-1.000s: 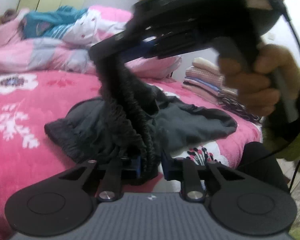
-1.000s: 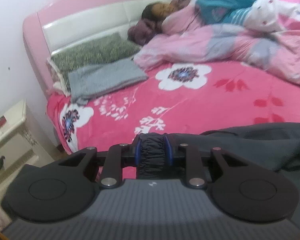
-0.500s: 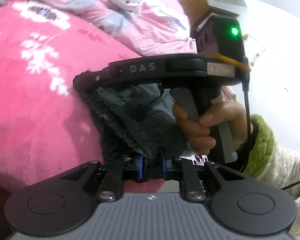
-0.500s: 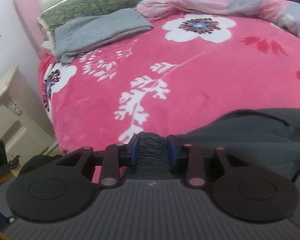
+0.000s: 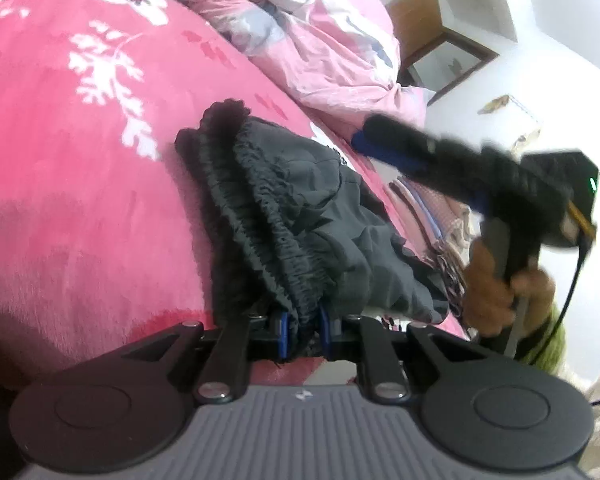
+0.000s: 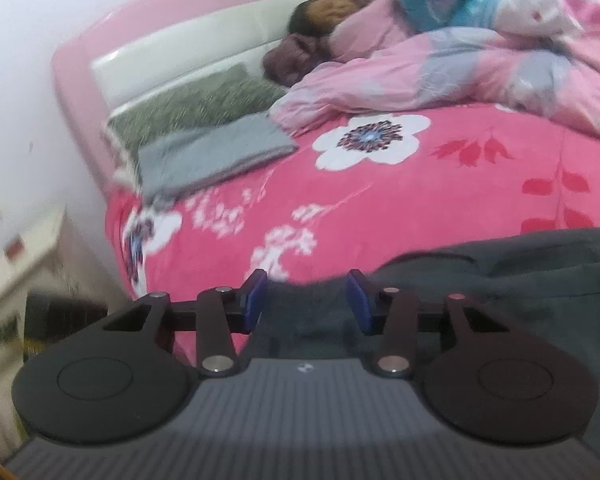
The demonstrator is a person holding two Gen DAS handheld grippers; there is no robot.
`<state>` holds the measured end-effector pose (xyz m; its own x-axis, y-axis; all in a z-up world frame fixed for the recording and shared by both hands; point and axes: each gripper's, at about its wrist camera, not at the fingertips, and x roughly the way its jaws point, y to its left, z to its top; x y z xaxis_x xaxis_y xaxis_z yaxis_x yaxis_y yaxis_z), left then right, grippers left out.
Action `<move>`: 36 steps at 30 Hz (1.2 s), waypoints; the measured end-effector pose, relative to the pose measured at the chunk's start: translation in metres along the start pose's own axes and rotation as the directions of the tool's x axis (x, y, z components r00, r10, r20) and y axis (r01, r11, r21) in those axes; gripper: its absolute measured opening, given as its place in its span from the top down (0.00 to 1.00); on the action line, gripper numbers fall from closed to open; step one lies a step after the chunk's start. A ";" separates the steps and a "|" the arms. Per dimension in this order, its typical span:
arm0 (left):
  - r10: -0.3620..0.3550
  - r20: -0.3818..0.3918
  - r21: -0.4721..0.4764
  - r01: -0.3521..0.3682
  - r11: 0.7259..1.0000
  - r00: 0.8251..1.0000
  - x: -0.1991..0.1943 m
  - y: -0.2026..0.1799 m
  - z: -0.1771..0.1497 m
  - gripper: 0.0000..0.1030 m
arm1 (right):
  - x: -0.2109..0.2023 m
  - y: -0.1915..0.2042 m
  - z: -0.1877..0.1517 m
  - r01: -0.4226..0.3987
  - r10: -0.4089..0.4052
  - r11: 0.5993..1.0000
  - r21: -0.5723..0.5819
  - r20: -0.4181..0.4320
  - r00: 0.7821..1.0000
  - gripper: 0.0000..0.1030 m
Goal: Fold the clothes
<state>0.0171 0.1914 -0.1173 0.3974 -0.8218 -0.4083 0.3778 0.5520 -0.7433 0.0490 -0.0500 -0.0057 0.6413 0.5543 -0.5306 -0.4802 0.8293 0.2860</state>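
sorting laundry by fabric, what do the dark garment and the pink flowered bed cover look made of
Dark garment: looks like thin matte woven synthetic, possibly nylon; it creases finely, and its ruched band suggests elastic. Pink flowered bed cover: probably plush fleece; the surface looks soft and napped with a faint sheen, though blur leaves that open.

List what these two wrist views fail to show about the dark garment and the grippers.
- The dark garment: its lower part, so what kind of clothing it is; left wrist view, bunched folds hide it; the right wrist view's edge crops it.
- Right gripper: whether its tips touch the bed; left wrist view, motion blur.
- Left gripper: its fingertips; the gathered waistband covers them.
- Stacked clothes: item count; the garment and right gripper hide them.
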 end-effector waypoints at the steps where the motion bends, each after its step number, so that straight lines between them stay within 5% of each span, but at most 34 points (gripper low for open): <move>1: 0.002 0.001 -0.008 -0.002 1.000 1.000 0.000 0.000 0.001 0.84 | 0.006 0.000 -0.004 0.003 -0.003 1.000 -0.012 -0.011 1.000 0.63; 4: 0.008 0.030 -0.045 -0.007 0.999 1.000 -0.004 -0.001 -0.001 0.77 | 0.023 0.002 -0.017 0.009 -0.011 0.999 -0.048 -0.045 0.999 0.64; 6: 0.023 0.063 -0.046 -0.020 0.999 0.998 -0.010 -0.007 -0.002 0.61 | 0.035 0.003 -0.025 0.013 -0.018 0.997 -0.073 -0.067 0.998 0.65; 11: 0.149 0.164 -0.004 -0.150 0.989 0.975 -0.035 -0.032 -0.009 0.49 | 0.049 -0.001 -0.037 0.001 -0.008 0.998 -0.070 -0.099 0.995 0.65; 16: 0.255 0.285 0.016 -0.271 0.962 0.924 -0.066 -0.053 -0.008 0.47 | 0.010 -0.008 -0.030 -0.002 0.002 0.999 -0.039 -0.003 1.000 0.64; 22: 0.228 0.280 0.159 -0.280 0.947 0.932 -0.029 -0.082 0.029 0.47 | -0.066 -0.040 -0.032 0.090 -0.090 0.996 0.001 0.117 0.989 0.64; 26: 0.278 0.213 0.139 -0.310 0.940 0.937 0.011 -0.065 0.044 0.51 | -0.111 -0.073 -0.030 0.278 -0.273 0.961 -0.008 0.151 0.950 0.60; 30: 0.294 0.179 0.121 -0.317 0.940 0.939 0.035 -0.048 0.054 0.55 | -0.136 -0.126 -0.021 0.471 -0.470 0.882 0.024 0.113 0.875 0.49; 34: 0.271 0.193 0.116 -0.296 0.948 0.943 0.034 -0.040 0.056 0.55 | -0.143 -0.188 -0.010 0.573 -0.577 0.813 0.104 0.007 0.817 0.47; 36: 0.261 0.198 0.111 -0.286 0.952 0.945 0.033 -0.036 0.055 0.55 | -0.146 -0.205 -0.014 0.573 -0.575 0.801 0.170 -0.043 0.817 0.47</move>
<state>0.0632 0.1521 -0.0749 0.6394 -0.6049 -0.4747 0.3390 0.7759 -0.5321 0.0454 -0.3023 0.0023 0.7745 -0.0273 -0.6319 0.0848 0.9945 0.0610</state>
